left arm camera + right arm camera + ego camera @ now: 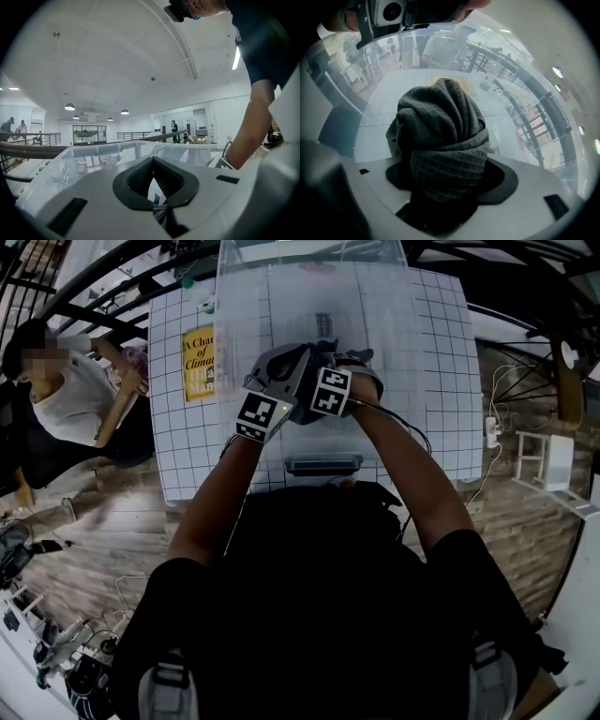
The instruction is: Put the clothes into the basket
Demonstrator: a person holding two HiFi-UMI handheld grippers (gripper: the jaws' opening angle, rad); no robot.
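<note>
A clear plastic basket [225, 306] stands on the white gridded table [431, 381]. Both grippers hang over its open top, close together. My right gripper [328, 357] points steeply down and is shut on a bundled dark grey waffle-knit cloth [440, 136], which fills its jaws [445, 180] and hides the pads; the basket's clear wall [534, 117] curves round it. My left gripper [281, 371] points nearly level across the basket rim [93, 147]. Its dark pads [138, 178] meet at the far tips [153, 161], and I see no cloth between them.
A yellow printed sheet [198, 362] lies on the table left of the basket. A dark flat object [323, 465] sits at the table's near edge. A person [56, 399] sits to the left on the wooden floor side, and a white stool [539, 456] stands at right.
</note>
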